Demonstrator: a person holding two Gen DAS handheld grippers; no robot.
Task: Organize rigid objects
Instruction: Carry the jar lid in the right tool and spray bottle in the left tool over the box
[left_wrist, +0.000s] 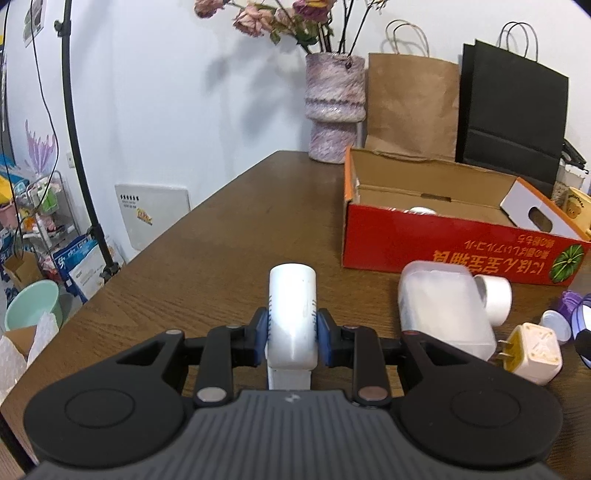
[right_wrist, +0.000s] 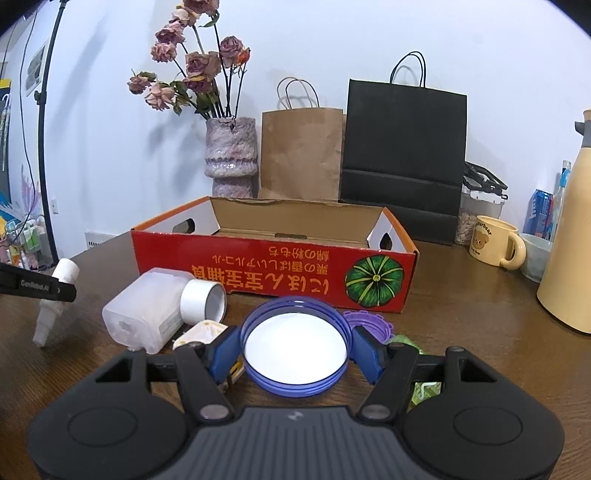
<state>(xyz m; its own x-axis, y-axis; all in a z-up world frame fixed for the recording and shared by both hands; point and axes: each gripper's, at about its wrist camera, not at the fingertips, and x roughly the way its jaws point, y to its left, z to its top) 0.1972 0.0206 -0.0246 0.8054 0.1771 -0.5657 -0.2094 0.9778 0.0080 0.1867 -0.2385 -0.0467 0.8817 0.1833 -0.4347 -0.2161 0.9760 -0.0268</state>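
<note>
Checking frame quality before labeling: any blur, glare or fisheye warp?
Left wrist: the container looks smeared, the tube is sharp, and the table edge bows. Right wrist: sharp, with slight sheen on the lid and dark vignette corners.

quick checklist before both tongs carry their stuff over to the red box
1. Left tongs shut on white tube: ok.
2. Right tongs shut on blue lid: ok.
3. Red box open on top: ok.
4. Free space inside box: ok, one white item in the left wrist view.
5. Tube clear of the table: ok, right wrist view shows it lifted.
6. Lid clear of clutter beneath: cannot tell.
</note>
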